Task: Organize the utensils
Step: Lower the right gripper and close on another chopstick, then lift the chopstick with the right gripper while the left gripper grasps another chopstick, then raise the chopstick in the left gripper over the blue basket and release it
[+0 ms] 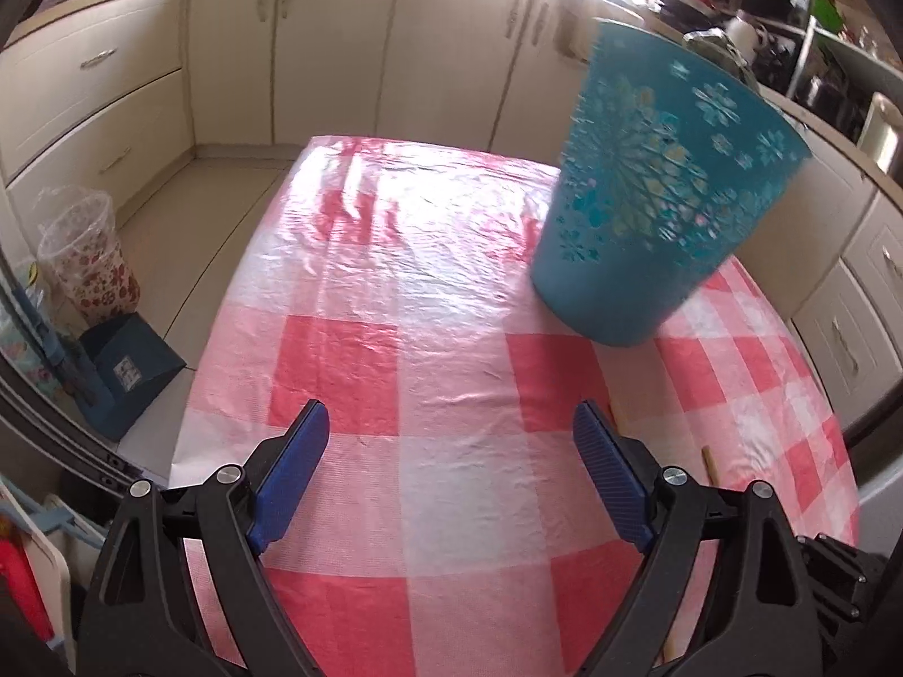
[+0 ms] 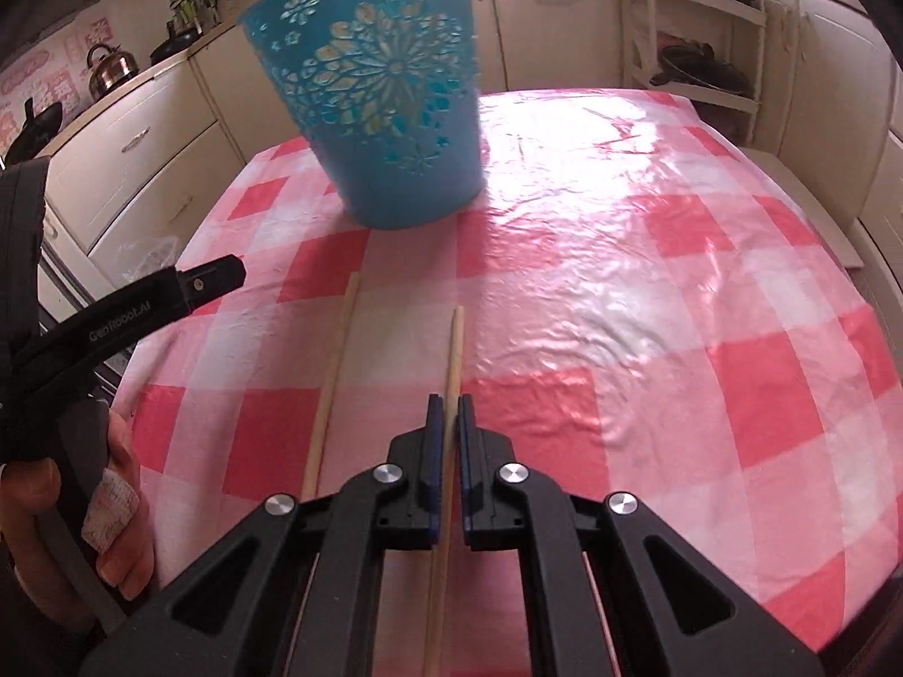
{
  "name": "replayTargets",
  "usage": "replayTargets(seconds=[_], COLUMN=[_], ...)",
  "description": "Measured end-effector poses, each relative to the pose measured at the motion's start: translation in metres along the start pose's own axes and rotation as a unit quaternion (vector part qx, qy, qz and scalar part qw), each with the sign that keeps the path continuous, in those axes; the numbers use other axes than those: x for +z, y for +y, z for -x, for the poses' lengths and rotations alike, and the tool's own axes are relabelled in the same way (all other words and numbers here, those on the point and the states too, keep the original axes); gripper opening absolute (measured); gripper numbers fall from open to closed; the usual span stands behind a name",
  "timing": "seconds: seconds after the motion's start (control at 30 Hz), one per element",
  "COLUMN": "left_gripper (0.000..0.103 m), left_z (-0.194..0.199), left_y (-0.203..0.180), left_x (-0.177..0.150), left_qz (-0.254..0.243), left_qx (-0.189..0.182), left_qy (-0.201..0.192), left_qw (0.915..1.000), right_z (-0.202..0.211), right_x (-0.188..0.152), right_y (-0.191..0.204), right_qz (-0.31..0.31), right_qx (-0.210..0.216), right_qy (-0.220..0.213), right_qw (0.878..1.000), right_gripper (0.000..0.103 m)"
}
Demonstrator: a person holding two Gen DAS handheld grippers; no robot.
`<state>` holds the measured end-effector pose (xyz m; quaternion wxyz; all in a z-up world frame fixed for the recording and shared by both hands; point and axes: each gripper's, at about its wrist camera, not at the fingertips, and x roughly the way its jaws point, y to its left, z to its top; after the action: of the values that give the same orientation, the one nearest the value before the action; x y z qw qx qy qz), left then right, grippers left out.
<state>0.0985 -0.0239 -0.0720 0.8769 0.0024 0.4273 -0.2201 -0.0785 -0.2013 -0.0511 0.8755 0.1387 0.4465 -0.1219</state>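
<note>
Right gripper pinched tight on a wooden chopstick, blue pads pressed against the stick from both sides; stick runs forward from between the fingers, tip pointing toward the blue bucket, rear part passing back under the gripper body. Can't tell whether the held chopstick is touching the tablecloth or slightly lifted. Second chopstick lies flat on the red-and-white checked tablecloth, just left of the held one, roughly parallel, apart from it. Blue bucket is plastic with cut-out flower pattern, stands upright on the far left part of the table in right wrist view, well ahead of both chopsticks, slightly motion-blurred. Left gripper spread wide, blue pads far apart, nothing between them, hovering over the near end of the table. In left wrist view same bucket sits to the far right on the cloth; a short bit of chopstick peeks out just right of the right finger. Left hand with a bandaged finger grips the left gripper's handle at the left edge of right wrist view. Cream cabinets around the table, metal kettle on the counter, floral plastic bin on the floor at left.
</note>
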Motion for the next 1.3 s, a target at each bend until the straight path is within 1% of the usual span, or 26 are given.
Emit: replayTargets(seconds=[0.07,0.2,0.3,0.33,0.37,0.4,0.43,0.47,0.53,0.57,0.6,0.67,0.73,0.77,0.8,0.83,0.87,0.9,0.93,0.97,1.0,1.07,1.1,1.13,1.2,1.3], left_gripper=[0.084,0.083,0.074,0.071,0.071,0.065,0.056,0.049,0.019,0.016,0.008,0.006,0.006,0.006,0.006,0.006,0.006,0.011,0.020,0.022,0.022,0.019,0.011,0.005,0.005,0.004], left_z=[0.003,-0.004,-0.015,-0.016,-0.016,-0.015,-0.015,-0.014,-0.013,-0.012,-0.013,-0.010,-0.008,-0.007,-0.006,-0.006,-0.006,-0.007,-0.007,-0.008,-0.009,-0.009,-0.009,-0.008,-0.007,-0.001], left_y=[-0.018,-0.054,-0.069,-0.073,-0.075,-0.076,-0.078,-0.080,-0.084,-0.086,-0.088,-0.087,-0.086,-0.084,-0.083,-0.082,-0.082,-0.082,-0.083,-0.084,-0.084,-0.087,-0.088,-0.090,-0.091,-0.080], left_x=[-0.005,-0.015,-0.019,-0.020,-0.021,-0.021,-0.021,-0.022,-0.023,-0.023,-0.024,-0.025,-0.026,-0.026,-0.026,-0.026,-0.025,-0.025,-0.024,-0.023,-0.023,-0.023,-0.025,-0.026,-0.028,-0.027], left_qz=[-0.027,-0.067,-0.081,-0.087,-0.090,-0.093,-0.097,-0.105,-0.121,-0.130,-0.139,-0.152,-0.169,-0.173,-0.175,-0.177,-0.180,-0.183,-0.185,-0.186,-0.186,-0.191,-0.196,-0.198,-0.198,-0.165], left_qx=[-0.015,-0.006,0.012,0.023,0.030,0.034,0.037,0.039,0.028,0.022,0.014,-0.016,-0.021,-0.021,-0.018,-0.011,0.001,0.010,0.023,0.033,0.035,0.040,0.034,0.029,0.027,-0.002], left_qy=[0.012,0.041,0.064,0.061,0.062,0.062,0.060,0.056,0.052,0.053,0.055,0.059,0.063,0.066,0.070,0.072,0.072,0.072,0.071,0.069,0.068,0.064,0.064,0.065,0.065,0.077], left_qw=[0.9995,0.9969,0.9945,0.9941,0.9936,0.9932,0.9928,0.9922,0.9908,0.9898,0.9887,0.9864,0.9834,0.9825,0.9820,0.9815,0.9810,0.9804,0.9800,0.9796,0.9796,0.9787,0.9780,0.9776,0.9776,0.9833], right_z=[0.004,0.006,0.007,0.008,0.009,0.009,0.010,0.010,0.010,0.010,0.010,0.009,0.008,0.009,0.010,0.010,0.010,0.008,0.005,0.002,-0.001,-0.002,-0.003,-0.004,-0.003,-0.003], right_x=[-0.004,-0.003,-0.005,-0.006,-0.006,-0.006,-0.007,-0.007,-0.007,-0.007,-0.006,-0.005,-0.005,-0.004,-0.003,-0.002,0.000,0.002,0.003,0.004,0.004,0.005,0.006,0.006,0.006,0.005], right_y=[-0.011,-0.022,-0.026,-0.028,-0.029,-0.030,-0.031,-0.030,-0.030,-0.031,-0.031,-0.031,-0.030,-0.028,-0.026,-0.023,-0.020,-0.016,-0.013,-0.009,-0.006,0.000,0.002,0.001,-0.001,-0.005], right_qz=[-0.021,-0.037,-0.040,-0.042,-0.044,-0.045,-0.045,-0.044,-0.043,-0.043,-0.044,-0.045,-0.043,-0.041,-0.038,-0.031,-0.023,-0.015,-0.007,0.003,0.014,0.032,0.037,0.038,0.035,0.032], right_qx=[0.004,0.012,0.020,0.024,0.027,0.030,0.031,0.032,0.033,0.034,0.036,0.038,0.043,0.044,0.040,0.037,0.035,0.033,0.027,0.019,0.009,-0.010,-0.014,-0.016,-0.017,-0.014], right_qy=[-0.005,-0.008,-0.011,-0.011,-0.011,-0.012,-0.012,-0.013,-0.013,-0.012,-0.012,-0.011,-0.012,-0.015,-0.019,-0.023,-0.024,-0.023,-0.021,-0.017,-0.015,-0.014,-0.013,-0.011,-0.012,-0.016], right_qw=[1.000,0.999,0.999,0.999,0.999,0.998,0.998,0.998,0.998,0.998,0.998,0.998,0.998,0.998,0.998,0.999,0.999,0.999,0.999,1.000,1.000,0.999,0.999,0.999,0.999,0.999], right_gripper=[0.006,0.005,0.006,0.005,0.005,0.006,0.006,0.006,0.006,0.006,0.006,0.007,0.011,0.019,0.031,0.035,0.036,0.036,0.036,0.036,0.036,0.033,0.030,0.029,0.023,0.020])
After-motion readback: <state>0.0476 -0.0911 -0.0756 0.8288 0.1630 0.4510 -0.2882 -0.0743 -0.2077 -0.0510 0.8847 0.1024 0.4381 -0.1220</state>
